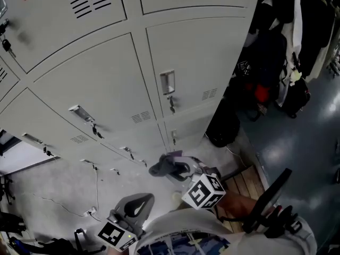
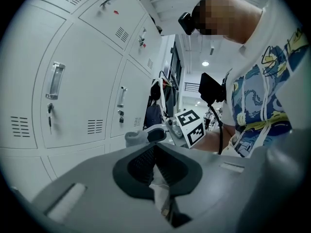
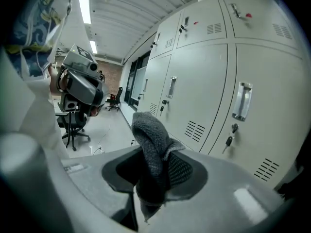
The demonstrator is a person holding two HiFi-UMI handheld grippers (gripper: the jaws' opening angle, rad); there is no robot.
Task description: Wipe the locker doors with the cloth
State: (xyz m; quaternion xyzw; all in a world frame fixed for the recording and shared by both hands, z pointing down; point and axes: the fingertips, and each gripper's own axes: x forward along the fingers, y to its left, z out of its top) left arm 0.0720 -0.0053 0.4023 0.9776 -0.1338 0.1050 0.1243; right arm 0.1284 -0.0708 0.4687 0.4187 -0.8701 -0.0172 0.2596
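Now | right claw (image 3: 156,174) clamped on grey cloth (image 3: 151,140), held off the locker doors (image 3: 209,96) at its 2 o'clock | left claw (image 2: 155,166) jaws together, nothing clearly held | step, judged: press cloth's free fold flat on door, overlapping strokes, skirting handles (image 3: 241,101) and keys (image 3: 228,141).

From the head we look steeply down the locker doors (image 1: 101,84) to the floor (image 1: 48,190), with the left claw (image 1: 137,205) and right claw (image 1: 169,167) low in frame. Each claw camera looks close along its own jaws and up the same lockers. The left one also catches the right claw.
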